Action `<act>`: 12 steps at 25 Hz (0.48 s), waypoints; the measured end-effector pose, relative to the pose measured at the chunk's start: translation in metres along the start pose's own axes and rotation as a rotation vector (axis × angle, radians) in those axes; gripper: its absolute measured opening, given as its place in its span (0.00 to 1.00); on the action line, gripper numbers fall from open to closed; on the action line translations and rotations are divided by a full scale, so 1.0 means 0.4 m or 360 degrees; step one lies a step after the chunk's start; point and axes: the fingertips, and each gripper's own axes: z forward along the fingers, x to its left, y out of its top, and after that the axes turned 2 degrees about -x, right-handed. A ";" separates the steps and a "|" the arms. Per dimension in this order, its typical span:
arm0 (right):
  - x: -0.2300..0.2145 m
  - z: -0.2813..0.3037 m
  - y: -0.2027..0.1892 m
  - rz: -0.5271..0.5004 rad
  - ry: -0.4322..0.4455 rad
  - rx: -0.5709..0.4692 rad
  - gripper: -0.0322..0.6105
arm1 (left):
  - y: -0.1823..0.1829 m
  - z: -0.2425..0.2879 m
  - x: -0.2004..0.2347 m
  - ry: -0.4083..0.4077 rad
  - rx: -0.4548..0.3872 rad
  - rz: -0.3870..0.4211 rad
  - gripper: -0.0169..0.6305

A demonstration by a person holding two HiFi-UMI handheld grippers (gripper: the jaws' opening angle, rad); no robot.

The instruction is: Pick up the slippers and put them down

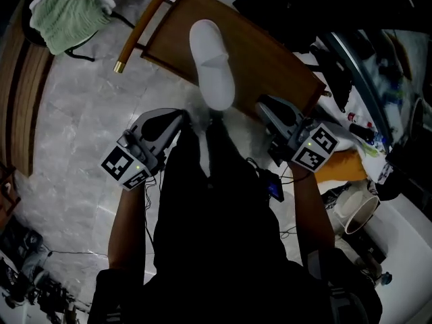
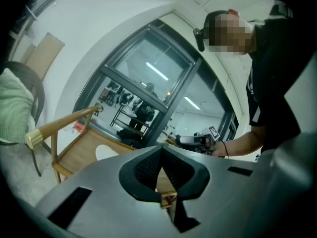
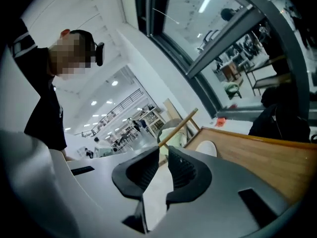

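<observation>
Head view — one slipper (image 1: 211, 59) on chair (image 1: 264, 47); left gripper (image 1: 182, 115), right gripper (image 1: 260, 104) — jaws clenched, empty.

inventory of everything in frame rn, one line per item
slipper: 1, white, lying on the chair seat, ahead of and between the two grippers
wooden chair: 1, brown with a gold-capped arm, top centre of the head view
cloth: 1, pale green, heaped on a dark seat, top left
floor: grey marbled tile, left and centre
orange item: 1, type unclear, in the clutter at right
container: 1, whitish, round and open-mouthed, lower right
person: 1, dark clothes, bottom centre
left gripper: 1, grey with black pads, jaws together, empty
right gripper: 1, same build, jaws together, empty
</observation>
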 end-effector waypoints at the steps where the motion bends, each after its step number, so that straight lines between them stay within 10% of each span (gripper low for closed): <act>1: -0.032 0.011 -0.013 0.0036 0.0004 0.0015 0.10 | -0.031 0.013 0.016 0.0020 0.0018 -0.0021 0.04; 12: -0.247 0.092 -0.226 0.0332 0.0078 0.0458 0.30 | -0.220 0.126 0.107 0.0131 0.0048 -0.0152 0.04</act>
